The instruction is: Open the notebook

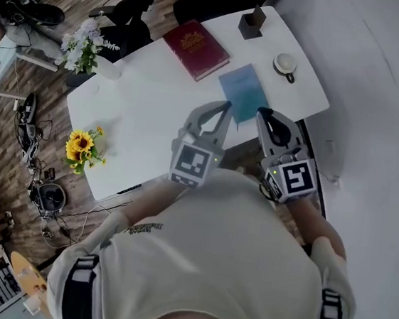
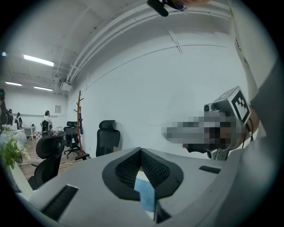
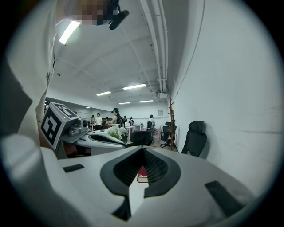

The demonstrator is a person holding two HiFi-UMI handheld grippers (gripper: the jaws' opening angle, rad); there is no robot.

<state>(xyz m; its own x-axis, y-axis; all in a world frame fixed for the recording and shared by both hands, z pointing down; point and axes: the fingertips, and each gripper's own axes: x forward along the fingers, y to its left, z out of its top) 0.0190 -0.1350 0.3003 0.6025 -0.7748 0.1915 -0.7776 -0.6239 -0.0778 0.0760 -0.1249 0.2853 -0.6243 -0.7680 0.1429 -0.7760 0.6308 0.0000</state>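
Note:
A closed blue notebook (image 1: 243,91) lies flat on the white table (image 1: 148,106), near its right front edge. Both grippers hover just short of the notebook's near edge and touch nothing. My left gripper (image 1: 226,105) is shut and empty, its tips at the notebook's near left corner. My right gripper (image 1: 263,112) is also shut and empty, off the near right corner. In the left gripper view the jaws (image 2: 141,150) meet, and the notebook (image 2: 144,195) shows below them. In the right gripper view the jaws (image 3: 143,149) are closed too, with the red book (image 3: 141,174) beyond.
A red book (image 1: 195,47) lies behind the notebook. A dark holder (image 1: 251,23) and a mug (image 1: 285,63) stand at the far right of the table. White flowers (image 1: 83,45) and sunflowers (image 1: 83,148) sit at the left side. Office chairs (image 2: 108,137) stand beyond.

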